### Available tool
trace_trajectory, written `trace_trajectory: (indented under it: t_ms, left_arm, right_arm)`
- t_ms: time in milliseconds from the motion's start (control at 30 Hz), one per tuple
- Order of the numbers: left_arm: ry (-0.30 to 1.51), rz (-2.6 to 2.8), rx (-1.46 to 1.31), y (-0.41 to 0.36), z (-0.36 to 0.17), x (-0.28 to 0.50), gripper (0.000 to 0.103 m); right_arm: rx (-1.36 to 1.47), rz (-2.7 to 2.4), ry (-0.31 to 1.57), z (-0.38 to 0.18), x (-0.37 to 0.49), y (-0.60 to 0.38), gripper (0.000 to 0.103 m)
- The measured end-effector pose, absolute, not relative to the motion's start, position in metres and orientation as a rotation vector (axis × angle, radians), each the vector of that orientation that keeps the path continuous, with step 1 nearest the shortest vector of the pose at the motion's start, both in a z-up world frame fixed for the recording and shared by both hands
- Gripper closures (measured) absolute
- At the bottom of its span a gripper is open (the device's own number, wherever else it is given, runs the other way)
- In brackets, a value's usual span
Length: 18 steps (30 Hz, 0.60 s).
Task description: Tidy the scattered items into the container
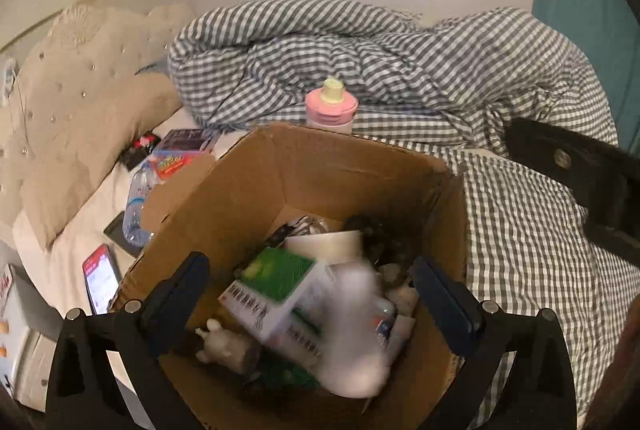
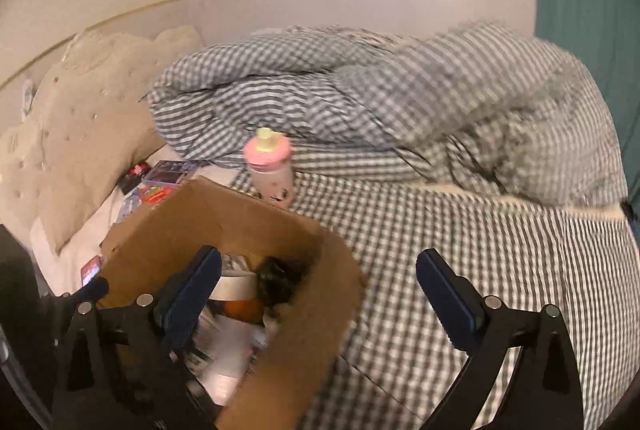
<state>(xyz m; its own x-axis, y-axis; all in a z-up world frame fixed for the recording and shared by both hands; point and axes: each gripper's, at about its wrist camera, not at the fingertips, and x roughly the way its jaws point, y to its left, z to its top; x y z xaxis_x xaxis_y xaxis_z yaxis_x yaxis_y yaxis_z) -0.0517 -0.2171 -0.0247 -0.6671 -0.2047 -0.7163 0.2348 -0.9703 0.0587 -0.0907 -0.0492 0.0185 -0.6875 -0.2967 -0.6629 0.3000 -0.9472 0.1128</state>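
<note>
An open cardboard box (image 1: 248,186) stands on the bed, part filled with a green-and-white carton (image 1: 272,290), a small white figure (image 1: 224,346) and other items. A blurred white object (image 1: 352,326) shows inside it between my left fingers. My left gripper (image 1: 312,294) is open above the box. My right gripper (image 2: 320,294) is open and empty over the box's right rim (image 2: 328,270). A pink-lidded bottle (image 1: 331,106) stands upright behind the box; it also shows in the right wrist view (image 2: 269,166).
Left of the box lie a clear water bottle (image 1: 138,202), a lit phone (image 1: 101,278), a dark phone (image 1: 120,230) and small colourful boxes (image 1: 180,150). A beige pillow (image 1: 80,110) and a heaped checked duvet (image 1: 400,70) fill the bed.
</note>
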Motion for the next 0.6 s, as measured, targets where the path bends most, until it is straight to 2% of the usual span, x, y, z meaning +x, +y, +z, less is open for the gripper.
trace_trajectory:
  t_ms: [267,600]
  left_arm:
    - [0.045,-2.762,1.091,-0.169,-0.005,-0.042,0.000]
    - [0.051,-2.872,1.078,-0.104,0.006,-0.019,0.000]
  right_arm:
    - [1.055,-2.835,-0.148,0.028,-0.058,0.079,0.005]
    - [1.152,-2.898,-0.136,0.006,-0.013,0.142,0.005]
